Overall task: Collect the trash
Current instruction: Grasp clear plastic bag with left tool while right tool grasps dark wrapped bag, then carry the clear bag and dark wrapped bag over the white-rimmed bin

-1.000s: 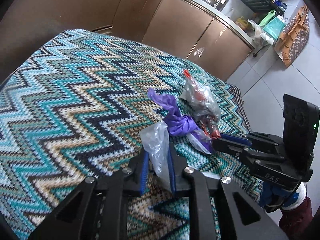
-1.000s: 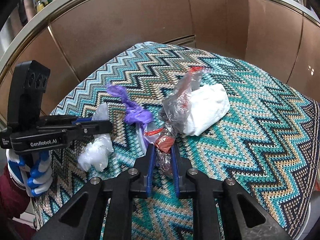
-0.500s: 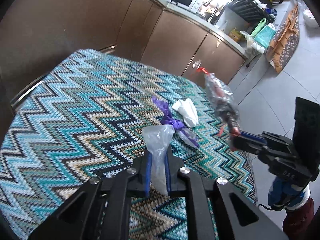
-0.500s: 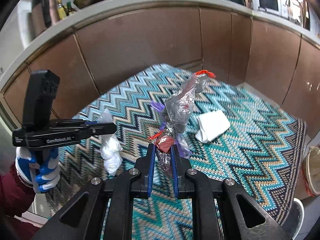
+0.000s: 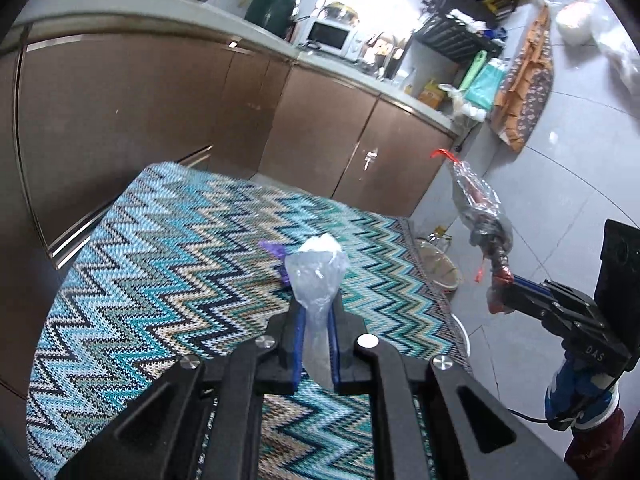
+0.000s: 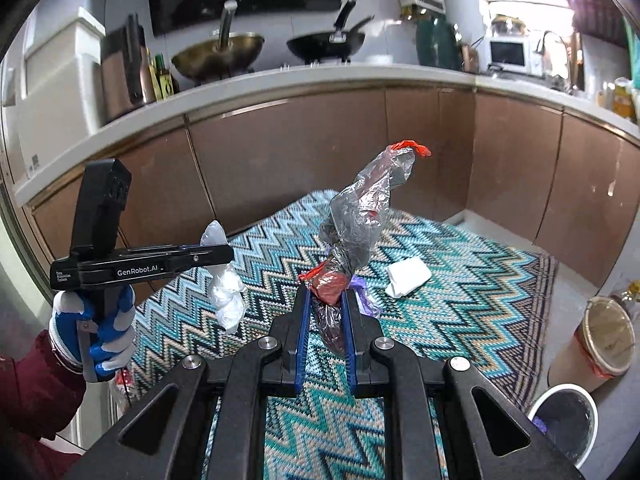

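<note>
My left gripper (image 5: 316, 312) is shut on a clear white plastic bag (image 5: 316, 272) and holds it high above the zigzag rug (image 5: 168, 248). It also shows in the right wrist view (image 6: 226, 296). My right gripper (image 6: 325, 300) is shut on a grey plastic bag with red scraps (image 6: 360, 216), lifted off the rug; it shows in the left wrist view (image 5: 480, 216). A purple plastic piece (image 6: 366, 294) and a white tissue (image 6: 408, 276) lie on the rug (image 6: 460, 300).
A white-rimmed bin (image 6: 564, 420) and a brown lined bin (image 6: 604, 336) stand on the floor at the rug's right edge. Brown kitchen cabinets (image 6: 304, 152) curve around the rug's far side. The tiled floor (image 5: 560, 200) lies to the right.
Both grippers have risen further above the rug with their bags still held. The purple piece and the tissue stay on the rug.
</note>
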Available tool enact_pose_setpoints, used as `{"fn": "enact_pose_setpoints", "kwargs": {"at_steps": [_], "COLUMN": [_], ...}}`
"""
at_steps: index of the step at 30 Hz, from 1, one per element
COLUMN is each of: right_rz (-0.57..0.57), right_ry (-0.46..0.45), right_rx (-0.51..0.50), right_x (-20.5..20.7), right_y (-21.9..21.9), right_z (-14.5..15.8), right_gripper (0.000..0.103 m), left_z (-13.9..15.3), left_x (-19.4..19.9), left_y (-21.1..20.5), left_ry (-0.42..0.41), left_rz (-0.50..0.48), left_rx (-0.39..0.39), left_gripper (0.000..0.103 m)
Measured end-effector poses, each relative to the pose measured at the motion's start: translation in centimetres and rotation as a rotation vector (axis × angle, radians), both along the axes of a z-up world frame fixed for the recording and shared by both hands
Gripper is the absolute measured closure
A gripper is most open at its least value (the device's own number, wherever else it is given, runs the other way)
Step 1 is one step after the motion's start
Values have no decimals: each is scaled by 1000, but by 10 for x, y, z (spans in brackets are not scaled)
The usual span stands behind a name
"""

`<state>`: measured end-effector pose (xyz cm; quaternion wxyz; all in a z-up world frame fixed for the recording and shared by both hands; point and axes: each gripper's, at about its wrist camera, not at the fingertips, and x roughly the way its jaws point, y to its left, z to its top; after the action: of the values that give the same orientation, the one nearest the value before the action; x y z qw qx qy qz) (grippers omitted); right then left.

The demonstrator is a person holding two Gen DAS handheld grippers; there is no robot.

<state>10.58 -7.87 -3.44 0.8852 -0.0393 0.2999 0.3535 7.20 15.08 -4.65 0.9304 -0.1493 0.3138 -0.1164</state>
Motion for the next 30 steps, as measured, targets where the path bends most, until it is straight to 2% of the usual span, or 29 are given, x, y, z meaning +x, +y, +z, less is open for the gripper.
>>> {"fn": "enact_pose_setpoints", "kwargs": {"at_steps": [9, 18, 24, 30], "right_rz": [-109, -225, -342, -456], "right_ry": [-83, -113, -108, -65], "right_rx": [64, 134, 173, 185], "right_x": [-49, -76, -87, -80], "right_y": [-66, -142, -196, -243], "right_z": [28, 29, 18, -6], "right_gripper": [88, 88, 88, 88], "left_z": [48, 88, 99, 91], "left_x": [-31, -40, -18, 25], "left_y": [-49, -138, -216, -290], "left_ry": [-84, -143, -146, -112], "left_rz": [-67, -184, -300, -388], "left_rx": [63, 120, 156, 175], "left_gripper": [94, 94, 94, 94]}}
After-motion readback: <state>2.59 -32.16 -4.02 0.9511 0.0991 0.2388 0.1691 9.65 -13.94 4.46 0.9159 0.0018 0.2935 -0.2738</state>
